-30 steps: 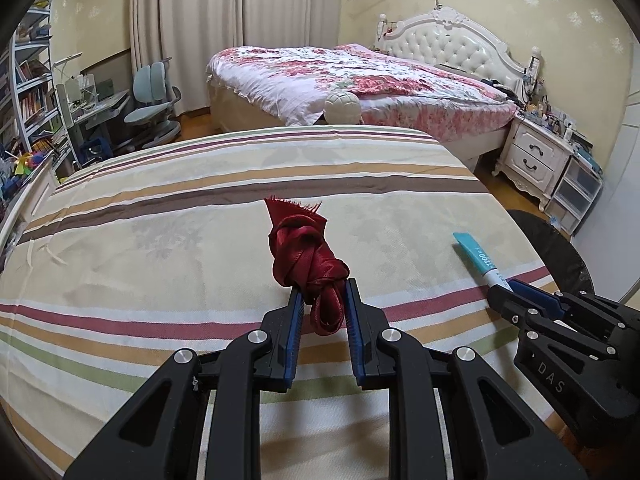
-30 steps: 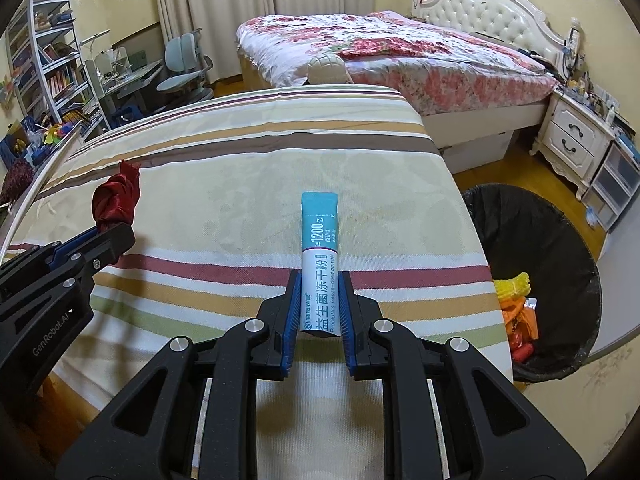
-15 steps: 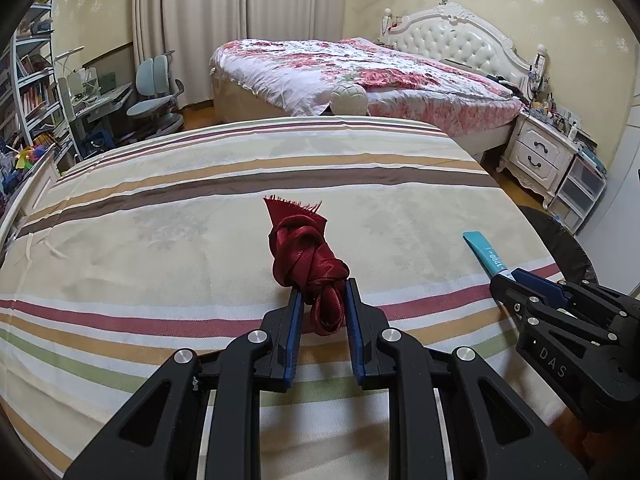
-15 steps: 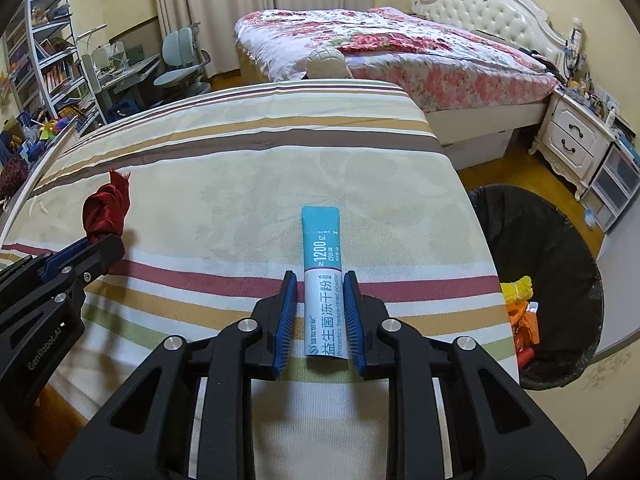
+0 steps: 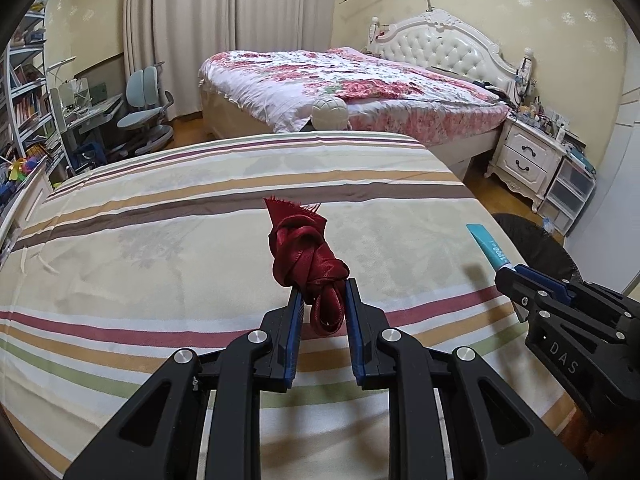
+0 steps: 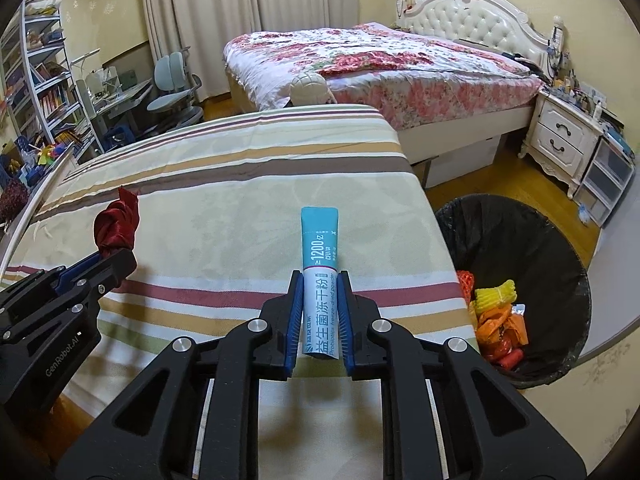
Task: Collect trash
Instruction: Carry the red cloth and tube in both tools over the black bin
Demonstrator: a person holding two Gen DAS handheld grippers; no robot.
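My left gripper [image 5: 322, 286] is shut on a knotted dark red ribbon [image 5: 306, 252] and holds it above the striped bed cover [image 5: 160, 240]. My right gripper [image 6: 319, 278] is shut on a teal and white powder sachet [image 6: 320, 248] that sticks out forward. The ribbon also shows at the left of the right wrist view [image 6: 116, 224]; the sachet also shows at the right of the left wrist view [image 5: 488, 246]. A black-lined trash bin [image 6: 516, 240] stands on the floor to the right of the bed, with orange and yellow trash inside.
A floral bed [image 6: 380, 64] with a white headboard stands behind. A white nightstand [image 6: 568, 144] is at the right, a desk, chairs [image 6: 176, 84] and bookshelves at the left. A round white cushion [image 5: 330, 112] lies past the cover's far edge.
Both grippers have lifted a little with their items still gripped; the view has tilted up slightly. The right gripper has drifted slightly toward the bin side.
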